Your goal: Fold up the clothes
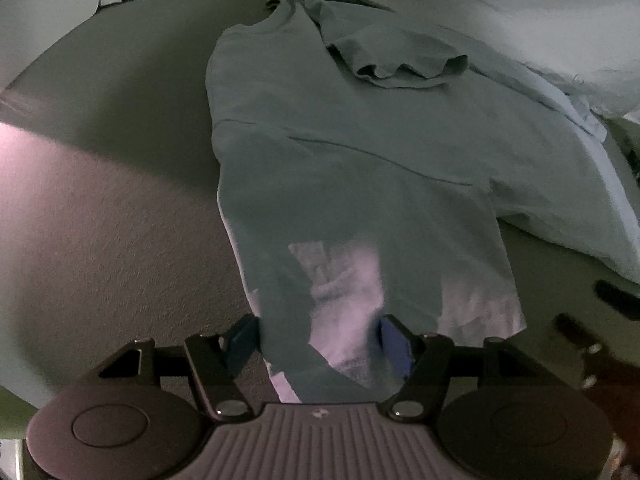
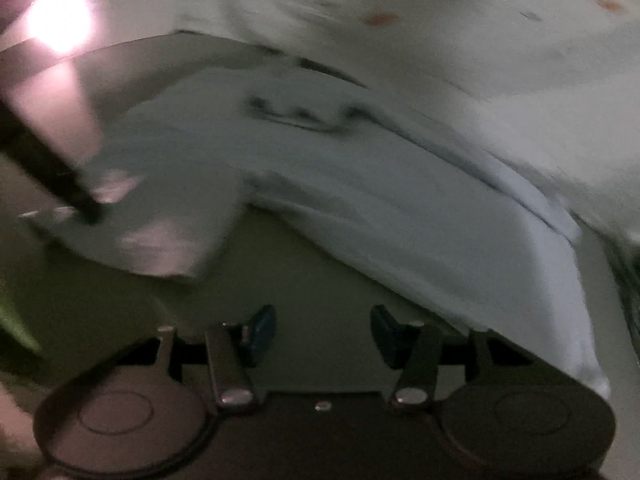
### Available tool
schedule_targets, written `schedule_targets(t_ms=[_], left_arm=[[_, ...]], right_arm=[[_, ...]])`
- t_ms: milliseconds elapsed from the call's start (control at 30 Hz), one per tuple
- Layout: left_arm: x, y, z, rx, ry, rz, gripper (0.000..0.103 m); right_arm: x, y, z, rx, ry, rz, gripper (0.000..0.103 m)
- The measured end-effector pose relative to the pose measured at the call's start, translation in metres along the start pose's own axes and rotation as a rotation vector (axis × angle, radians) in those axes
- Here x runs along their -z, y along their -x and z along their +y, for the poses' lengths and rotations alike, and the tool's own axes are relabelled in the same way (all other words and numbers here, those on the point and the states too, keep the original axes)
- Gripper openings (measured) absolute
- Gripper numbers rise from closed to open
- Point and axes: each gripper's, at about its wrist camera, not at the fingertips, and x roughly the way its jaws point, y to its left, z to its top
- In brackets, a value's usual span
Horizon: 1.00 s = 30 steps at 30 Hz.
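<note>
Left gripper (image 1: 318, 340) has its jaws set wide around the hem end of the shirt (image 1: 340, 160), cloth bunched between them; whether they pinch it, cannot tell. Shirt's long axis runs toward 12 o'clock across the surface (image 1: 120, 220). Right gripper (image 2: 323, 330) is spread apart, holding nothing, shirt edge at 1–2 o'clock; left is nearer.

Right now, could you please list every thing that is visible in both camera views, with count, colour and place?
grey-green cotton T-shirt: one, grey-green, spread flat on the surface, its near end between the left gripper's fingers.
pale white fabric: one mass, off-white, heaped along the far side behind the T-shirt.
olive-grey flat surface: one, olive-grey, under everything.
left gripper: one, black with blue pads, around the T-shirt's near end.
right gripper: one, black with blue pads, open, holding nothing, above bare surface.
</note>
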Motion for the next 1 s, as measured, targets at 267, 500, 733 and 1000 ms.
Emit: schedule_targets(t_ms=[267, 500, 733, 1000], left_arm=[[0.004, 0.007, 0.018, 0.082, 0.071, -0.005, 0.038], [-0.002, 0.006, 0.052, 0.211, 0.266, 0.04, 0.036], [-0.001, 0.01, 0.066, 0.253, 0.273, 0.104, 0.058], [0.008, 0.009, 0.071, 0.298, 0.264, 0.144, 0.067]], right_arm=[[-0.012, 0.006, 0.048, -0.091, 0.205, -0.044, 0.045], [-0.017, 0.022, 0.075, -0.127, 0.314, -0.1, 0.057], [-0.021, 0.031, 0.115, -0.197, 0.436, -0.133, 0.065], [-0.019, 0.035, 0.127, -0.171, 0.416, -0.111, 0.067]])
